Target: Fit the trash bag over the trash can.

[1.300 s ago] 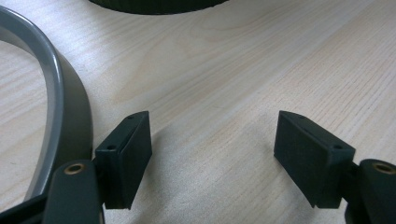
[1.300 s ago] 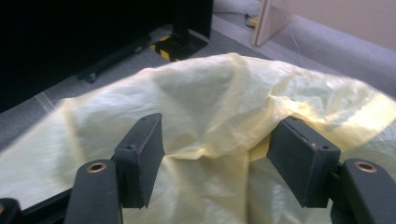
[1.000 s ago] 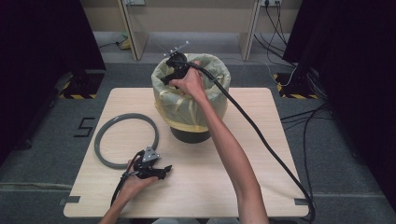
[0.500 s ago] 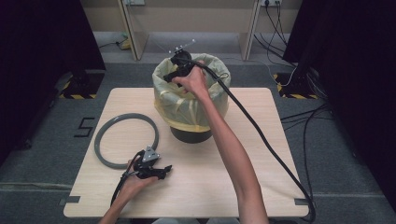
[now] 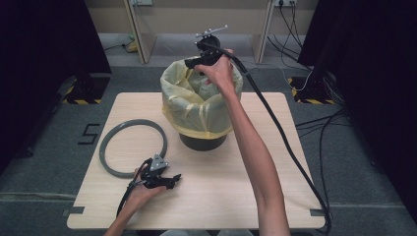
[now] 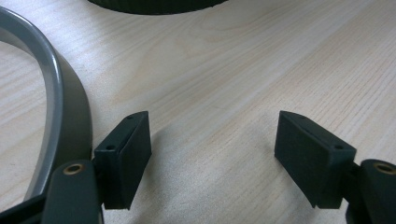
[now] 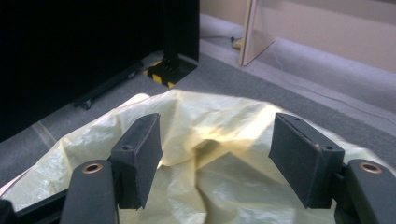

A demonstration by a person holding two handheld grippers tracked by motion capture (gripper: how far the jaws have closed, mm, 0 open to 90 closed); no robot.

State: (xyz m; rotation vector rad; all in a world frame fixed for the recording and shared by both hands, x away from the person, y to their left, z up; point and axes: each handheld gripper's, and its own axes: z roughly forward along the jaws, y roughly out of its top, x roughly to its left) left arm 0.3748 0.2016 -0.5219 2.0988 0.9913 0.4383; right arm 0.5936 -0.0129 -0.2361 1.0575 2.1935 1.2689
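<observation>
Bin liner work at a wooden table (image 5: 275, 162): a dark bin (image 5: 202, 139) stands near the table's far middle, lined with a yellow bag (image 5: 196, 105) whose top edge is folded down over the rim. The right gripper (image 5: 196, 63) hovers above the bag's far edge, jaws spread wide and just now opening a little more, with nothing between them; in the right gripper view the crumpled yellow plastic lies below and beyond the pads. The left gripper (image 5: 169, 181) rests low on the near-left part of the table, jaws also wide and empty, just beside a grey ring (image 5: 109, 142) that lies flat to the bin's left. The step in hand looks like tidying the bag's rim before the ring goes on. To do it well, the right gripper should pinch one loose fold at a time and draw it evenly outward and down, without dragging the bin or tearing the thin plastic. The bin's inside is mostly hidden by bag folds; a small red mark shows within, too small to identify. The bag's far side sits behind the right hand.
</observation>
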